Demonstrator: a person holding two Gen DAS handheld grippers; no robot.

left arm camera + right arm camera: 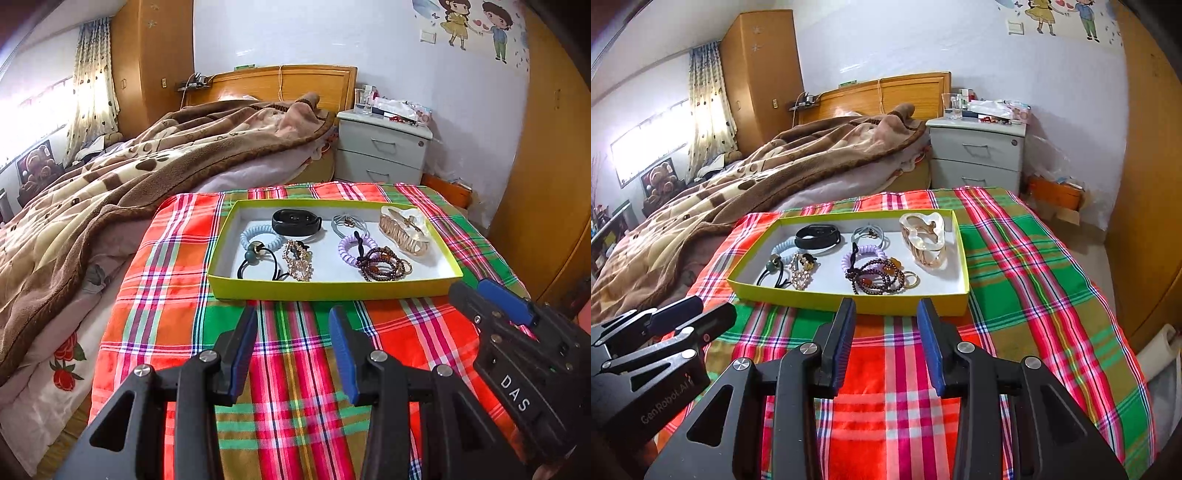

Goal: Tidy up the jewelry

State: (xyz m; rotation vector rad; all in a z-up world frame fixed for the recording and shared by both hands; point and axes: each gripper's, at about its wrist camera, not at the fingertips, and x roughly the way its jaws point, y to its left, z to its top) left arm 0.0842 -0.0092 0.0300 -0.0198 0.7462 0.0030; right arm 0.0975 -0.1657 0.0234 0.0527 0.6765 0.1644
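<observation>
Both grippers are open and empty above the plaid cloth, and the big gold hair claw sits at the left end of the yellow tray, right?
Not quite: the gold hair claw sits at the right end of the yellow tray, as the left wrist view shows. The rest is correct.

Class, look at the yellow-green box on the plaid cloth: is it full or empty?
Partly full. The yellow-green box holds hair ties, a black band and a claw clip, with white floor bare between them.

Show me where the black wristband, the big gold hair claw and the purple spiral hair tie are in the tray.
black wristband point(296, 222), left wrist view, on its front band.
gold hair claw point(925, 236), right wrist view, on its pearly top.
purple spiral hair tie point(347, 246), left wrist view, on its left coil.
</observation>
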